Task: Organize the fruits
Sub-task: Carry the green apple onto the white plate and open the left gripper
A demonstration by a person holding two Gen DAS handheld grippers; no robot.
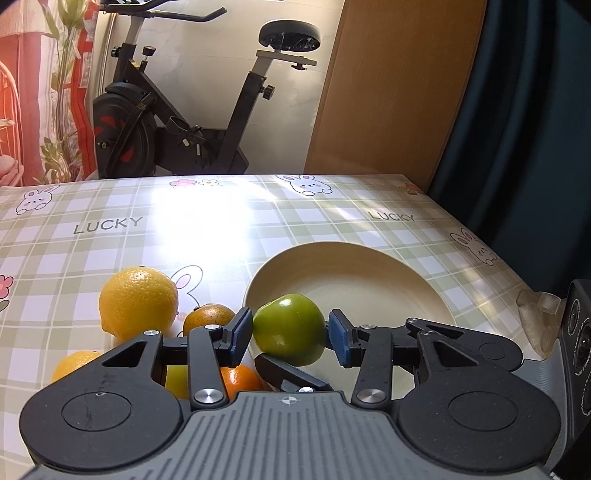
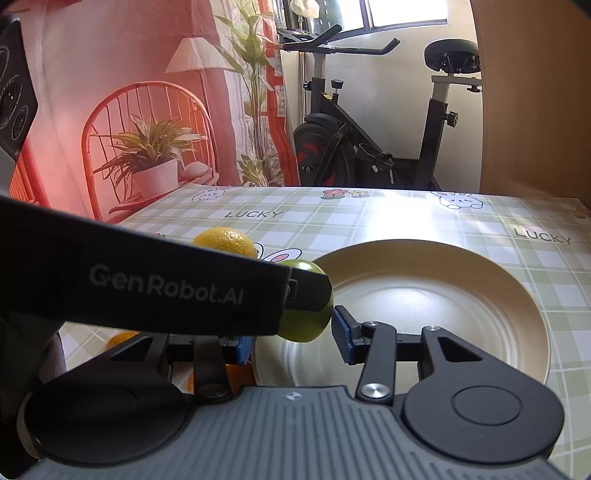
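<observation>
Blue pads of the left gripper point(image 1: 290, 334) pinched a green fruit point(image 1: 290, 334) over the near rim of the cream plate point(image 1: 369, 273). Right gripper point(image 2: 295, 341) stood part open, empty. Behind lay an orange point(image 1: 138, 301) on the checked tablecloth point(image 1: 221, 221).

Looks like somebody's home, a living or dining corner. There's a table point(image 1: 221, 221) with a plaid plastic cloth covered in cartoon bunnies and "LUCKY" print, fruit point(image 1: 138, 302) and a plate point(image 2: 480, 266) on it. Right behind it sits an exercise bike point(image 1: 184, 122), plus a wall hanging point(image 2: 147, 110) printed with a chair, lamp and plants, a dark curtain point(image 1: 535, 110) and a window point(image 2: 406, 11).
</observation>
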